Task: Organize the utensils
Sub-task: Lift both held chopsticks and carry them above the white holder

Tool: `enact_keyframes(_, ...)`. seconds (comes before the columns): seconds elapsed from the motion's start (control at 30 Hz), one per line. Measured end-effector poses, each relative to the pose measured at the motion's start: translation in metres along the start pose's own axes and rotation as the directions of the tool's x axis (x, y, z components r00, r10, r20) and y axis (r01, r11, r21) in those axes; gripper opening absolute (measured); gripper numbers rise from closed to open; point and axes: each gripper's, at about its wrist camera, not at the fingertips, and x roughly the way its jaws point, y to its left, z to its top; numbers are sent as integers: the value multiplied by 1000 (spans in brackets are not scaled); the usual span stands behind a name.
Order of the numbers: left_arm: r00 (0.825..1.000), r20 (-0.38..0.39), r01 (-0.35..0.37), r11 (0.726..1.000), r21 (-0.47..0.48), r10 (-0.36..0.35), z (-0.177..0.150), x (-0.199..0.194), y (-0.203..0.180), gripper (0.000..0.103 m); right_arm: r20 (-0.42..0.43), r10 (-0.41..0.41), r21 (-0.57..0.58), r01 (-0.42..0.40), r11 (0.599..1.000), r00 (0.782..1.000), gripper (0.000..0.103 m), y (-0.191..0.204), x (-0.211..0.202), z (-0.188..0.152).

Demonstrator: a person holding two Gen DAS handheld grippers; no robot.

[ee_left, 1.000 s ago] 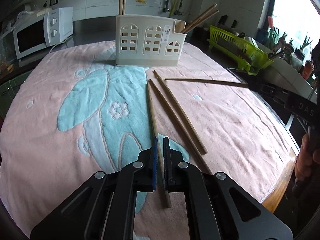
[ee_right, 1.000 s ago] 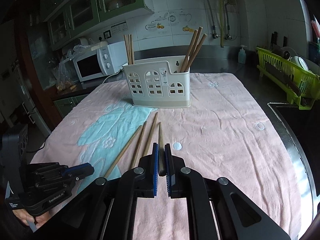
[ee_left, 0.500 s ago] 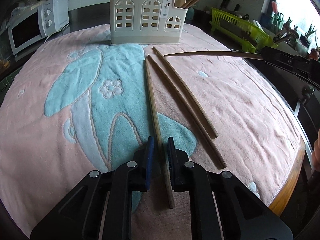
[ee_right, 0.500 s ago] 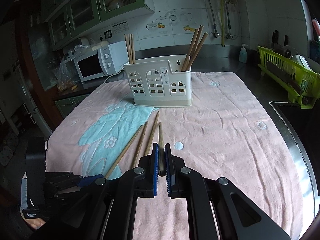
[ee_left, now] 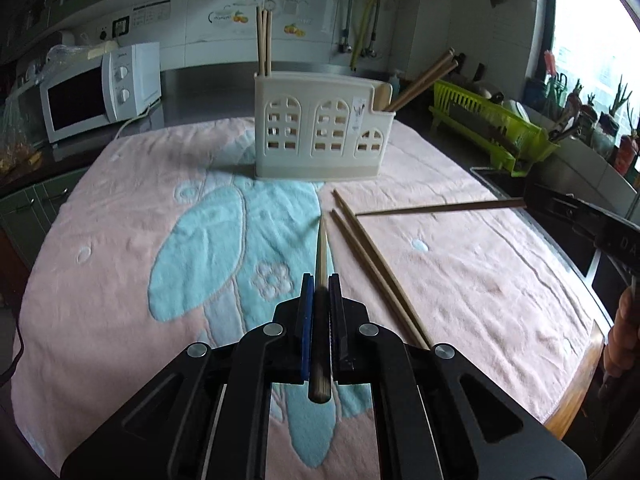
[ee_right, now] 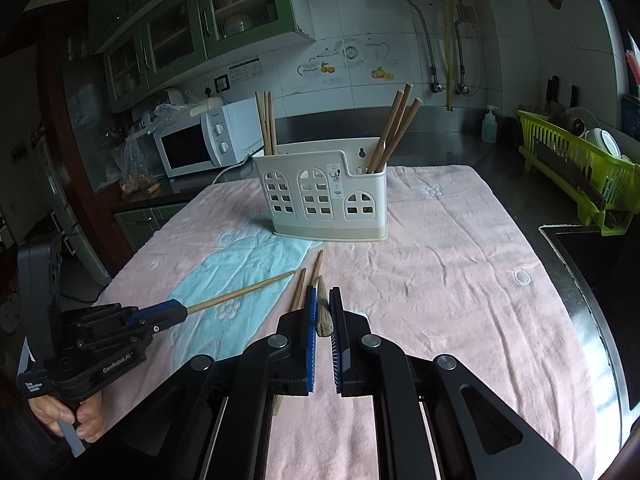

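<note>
My left gripper (ee_left: 320, 280) is shut on a light wooden chopstick (ee_left: 321, 256) and holds it lifted above the pink towel (ee_left: 480, 280), pointing toward the cream utensil holder (ee_left: 320, 136). My right gripper (ee_right: 321, 294) is shut on a darker chopstick (ee_right: 322, 308), also held above the towel (ee_right: 440, 280). Two chopsticks (ee_left: 372, 260) lie on the towel right of the left gripper. The holder (ee_right: 324, 200) has light chopsticks (ee_right: 266, 124) in its left end and darker ones (ee_right: 394, 128) in its right end. The left gripper (ee_right: 176, 310) shows in the right wrist view.
A white microwave (ee_left: 100, 92) stands at the back left. A green dish rack (ee_left: 492, 132) and a sink edge (ee_right: 580, 272) are on the right. The towel's front edge drops off the counter (ee_left: 580, 400).
My left gripper has closed on the light chopstick and lifted it off the towel, tilting up toward the holder. The right gripper still holds its chopstick, nearly still.
</note>
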Motion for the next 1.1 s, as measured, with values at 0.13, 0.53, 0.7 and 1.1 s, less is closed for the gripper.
enact_keyframes(0.13, 997, 72, 2, 1000, -5, -1, 18, -5, 4, 6, 17, 12, -1, -12, 1000, 1000, 6, 0, 2, 14)
enact_keyframes(0.53, 996, 66, 62, 997, -37, -59, 73, 3, 27, 5, 17, 81, -58, -80, 995, 997, 6, -9, 6, 92)
enact_keyframes(0.7, 996, 71, 55, 998, -24, -54, 106, 5, 30, 5, 11, 85, -90, -84, 992, 996, 6, -19, 1, 138)
enact_keyframes(1.1, 964, 259, 50, 998, 31, -56, 201, -34, 22, 5, -13, 55, -133, -56, 989, 998, 6, -38, -6, 220)
